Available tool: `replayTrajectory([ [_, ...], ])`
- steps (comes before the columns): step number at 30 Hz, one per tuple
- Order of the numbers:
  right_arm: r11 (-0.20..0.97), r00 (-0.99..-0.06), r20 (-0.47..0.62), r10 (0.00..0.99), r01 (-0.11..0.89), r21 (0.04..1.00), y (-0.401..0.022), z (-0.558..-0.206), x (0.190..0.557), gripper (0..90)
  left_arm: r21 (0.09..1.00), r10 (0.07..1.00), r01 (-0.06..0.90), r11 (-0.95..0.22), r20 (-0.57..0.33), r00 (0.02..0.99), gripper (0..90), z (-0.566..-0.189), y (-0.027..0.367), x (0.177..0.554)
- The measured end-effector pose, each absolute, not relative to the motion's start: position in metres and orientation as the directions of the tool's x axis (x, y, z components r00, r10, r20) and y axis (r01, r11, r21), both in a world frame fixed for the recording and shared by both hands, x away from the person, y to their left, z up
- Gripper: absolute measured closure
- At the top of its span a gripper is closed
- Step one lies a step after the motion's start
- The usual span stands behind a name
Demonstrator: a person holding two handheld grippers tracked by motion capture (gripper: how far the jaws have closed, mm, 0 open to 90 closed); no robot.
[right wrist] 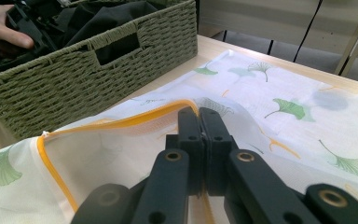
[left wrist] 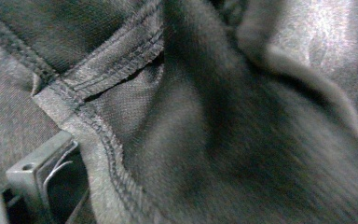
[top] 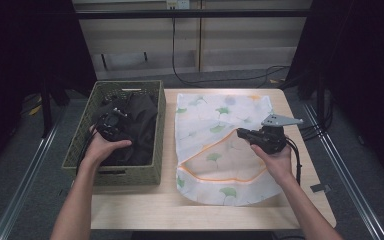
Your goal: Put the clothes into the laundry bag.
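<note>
Dark clothes [top: 137, 125] fill the green woven basket [top: 157, 135] at the table's [top: 140, 205] left side, and the left gripper [top: 111, 125] is pushed down into them; whether its jaws are apart or together cannot be told. Beside the basket lies a white leaf-print laundry bag [top: 220, 112]. The right gripper [top: 241, 132] has its jaws clamped on the bag's orange-trimmed opening edge [right wrist: 135, 119], lifting it.
</note>
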State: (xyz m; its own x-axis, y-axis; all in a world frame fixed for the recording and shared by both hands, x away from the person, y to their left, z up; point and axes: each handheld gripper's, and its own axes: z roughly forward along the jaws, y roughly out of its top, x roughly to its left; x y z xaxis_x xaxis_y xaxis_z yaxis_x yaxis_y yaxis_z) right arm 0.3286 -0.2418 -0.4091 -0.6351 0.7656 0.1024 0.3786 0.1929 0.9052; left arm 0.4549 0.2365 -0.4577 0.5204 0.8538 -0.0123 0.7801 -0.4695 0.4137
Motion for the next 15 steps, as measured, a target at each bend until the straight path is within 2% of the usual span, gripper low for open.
replayTrajectory([
  [5,0.2,-0.635,0.099,0.766,0.382,0.902,-0.2409,-0.4099,0.3279,88.7,0.42,0.862,0.785,-0.456,-0.013,0.507,0.0,-0.4672,0.2368,0.4566],
  [10,0.197,-0.63,0.104,0.77,0.389,0.9,-0.2416,-0.4108,0.3288,88.7,0.422,0.842,0.772,-0.475,-0.039,0.538,0.0,-0.4672,0.2398,0.4581],
  [15,0.203,-0.63,0.099,0.77,0.388,0.899,-0.2412,-0.4111,0.329,88.6,0.347,0.841,0.797,-0.494,-0.042,0.539,0.0,-0.4643,0.234,0.462],
])
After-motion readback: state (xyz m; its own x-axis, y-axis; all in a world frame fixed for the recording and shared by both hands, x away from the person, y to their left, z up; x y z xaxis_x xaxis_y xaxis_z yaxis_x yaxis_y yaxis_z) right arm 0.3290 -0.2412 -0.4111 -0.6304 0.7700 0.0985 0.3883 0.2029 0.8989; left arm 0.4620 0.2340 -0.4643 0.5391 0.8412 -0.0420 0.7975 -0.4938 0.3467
